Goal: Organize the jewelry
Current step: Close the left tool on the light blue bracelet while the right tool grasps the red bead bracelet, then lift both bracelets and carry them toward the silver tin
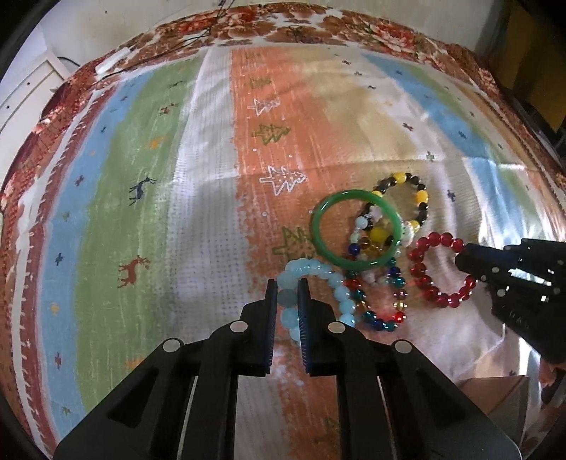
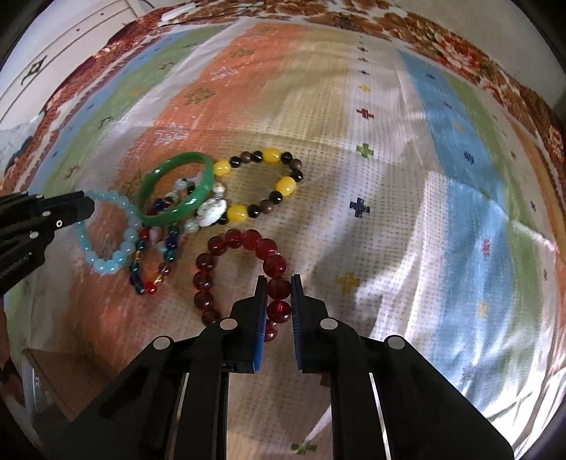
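Several bracelets lie in a heap on a striped cloth. My left gripper (image 1: 287,286) is shut on the light blue bead bracelet (image 1: 339,295), which also shows in the right wrist view (image 2: 106,226). My right gripper (image 2: 278,283) is shut on the red bead bracelet (image 2: 226,258), seen in the left wrist view (image 1: 424,272) too. A green bangle (image 1: 320,219) rests over a multicoloured bead bracelet (image 1: 383,318). A yellow and black bead bracelet (image 1: 406,191) lies behind them. My left gripper appears at the left edge of the right wrist view (image 2: 85,205).
The striped cloth (image 1: 159,177) with deer and tree motifs covers a floral bedspread (image 1: 300,24). A cardboard box corner (image 1: 495,392) stands at the near right. White furniture (image 1: 21,92) stands at the far left.
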Demonstrator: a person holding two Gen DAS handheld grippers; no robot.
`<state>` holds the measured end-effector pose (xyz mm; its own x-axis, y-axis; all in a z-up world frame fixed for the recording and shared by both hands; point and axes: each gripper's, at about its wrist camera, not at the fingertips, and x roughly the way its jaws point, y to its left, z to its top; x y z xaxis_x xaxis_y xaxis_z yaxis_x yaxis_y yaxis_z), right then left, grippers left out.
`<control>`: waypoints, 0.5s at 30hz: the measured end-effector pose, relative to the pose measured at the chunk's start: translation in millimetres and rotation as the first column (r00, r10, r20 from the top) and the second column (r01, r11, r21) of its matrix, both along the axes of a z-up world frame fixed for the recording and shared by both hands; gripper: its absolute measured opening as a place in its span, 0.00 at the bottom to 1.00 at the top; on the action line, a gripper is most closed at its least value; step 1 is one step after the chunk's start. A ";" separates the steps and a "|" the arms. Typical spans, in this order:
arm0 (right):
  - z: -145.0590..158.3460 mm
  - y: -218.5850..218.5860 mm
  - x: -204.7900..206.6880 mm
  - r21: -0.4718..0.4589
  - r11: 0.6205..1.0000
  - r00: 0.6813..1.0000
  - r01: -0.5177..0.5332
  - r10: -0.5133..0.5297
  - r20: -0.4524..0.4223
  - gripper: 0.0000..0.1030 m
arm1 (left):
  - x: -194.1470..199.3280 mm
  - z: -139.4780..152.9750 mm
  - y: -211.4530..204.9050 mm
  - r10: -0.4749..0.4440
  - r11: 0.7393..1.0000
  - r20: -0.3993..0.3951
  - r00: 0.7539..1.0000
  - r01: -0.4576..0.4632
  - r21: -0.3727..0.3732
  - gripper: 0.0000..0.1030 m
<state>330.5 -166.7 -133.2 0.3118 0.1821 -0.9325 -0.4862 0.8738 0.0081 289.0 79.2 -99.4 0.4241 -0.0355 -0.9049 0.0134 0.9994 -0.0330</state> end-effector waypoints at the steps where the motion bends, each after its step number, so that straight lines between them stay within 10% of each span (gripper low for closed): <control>1: 3.0 -0.1 -2.1 0.004 1.000 1.000 0.001 -0.001 0.003 0.13 | -1.5 1.5 -0.6 0.002 1.000 0.002 1.000 -0.002 -0.001 0.11; 15: 48.2 10.1 -28.7 0.060 0.998 0.997 -0.038 0.033 0.076 0.13 | -20.9 31.9 -12.0 0.006 1.000 0.068 0.998 -0.005 -0.021 0.11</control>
<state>301.8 -156.7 -84.9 0.3722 0.2501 -0.8938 -0.5183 0.8549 0.0234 268.0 67.2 -67.5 0.4849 -0.0513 -0.8731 0.0111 0.9986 -0.0525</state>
